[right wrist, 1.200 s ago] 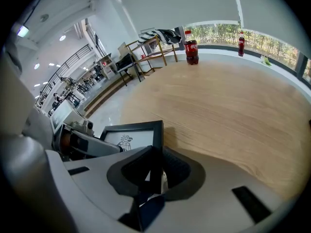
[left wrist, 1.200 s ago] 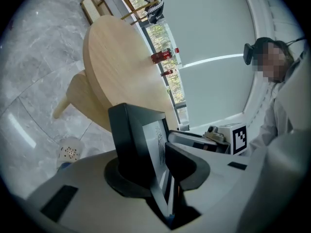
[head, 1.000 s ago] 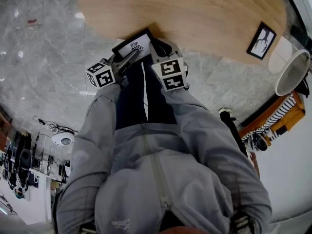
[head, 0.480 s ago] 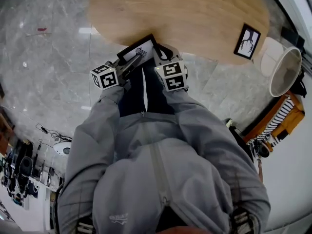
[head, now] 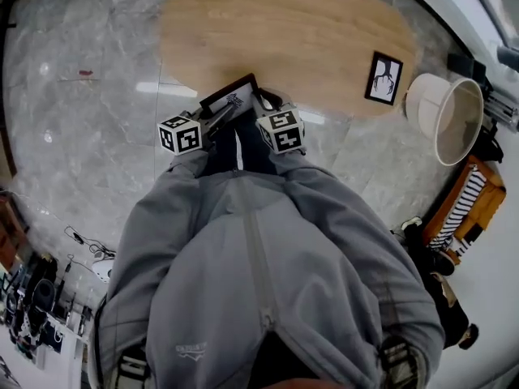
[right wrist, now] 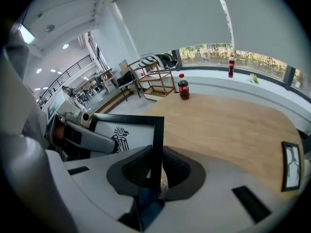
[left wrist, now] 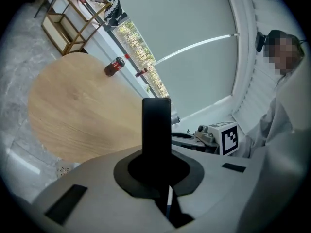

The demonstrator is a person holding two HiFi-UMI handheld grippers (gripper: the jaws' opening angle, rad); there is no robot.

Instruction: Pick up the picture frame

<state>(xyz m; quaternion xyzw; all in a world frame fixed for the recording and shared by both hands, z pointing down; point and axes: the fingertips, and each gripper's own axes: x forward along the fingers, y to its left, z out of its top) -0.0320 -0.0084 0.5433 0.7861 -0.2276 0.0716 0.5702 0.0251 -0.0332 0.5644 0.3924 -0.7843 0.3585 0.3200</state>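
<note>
A black picture frame point(head: 231, 97) with a bird drawing on white is held in the air over the near edge of the oval wooden table point(head: 308, 31). My left gripper point(head: 220, 116) is shut on the frame's left side; in the left gripper view the frame point(left wrist: 156, 123) stands edge-on between the pads of that gripper point(left wrist: 156, 168). My right gripper point(head: 261, 105) is shut on the frame's right edge. In the right gripper view the frame point(right wrist: 124, 132) runs down between that gripper's point(right wrist: 155, 173) pads, and the left gripper point(right wrist: 87, 137) lies across the drawing.
A second black frame point(head: 383, 78) lies at the table's right end. A cola bottle point(right wrist: 183, 87) stands at the table's far end. A white lampshade point(head: 450, 118) and a wooden rack point(head: 470, 205) stand on the marble floor to the right. The person's grey jacket fills the lower head view.
Both grippers and the frame have risen away from the table's near edge. The table now looks smaller and farther below.
</note>
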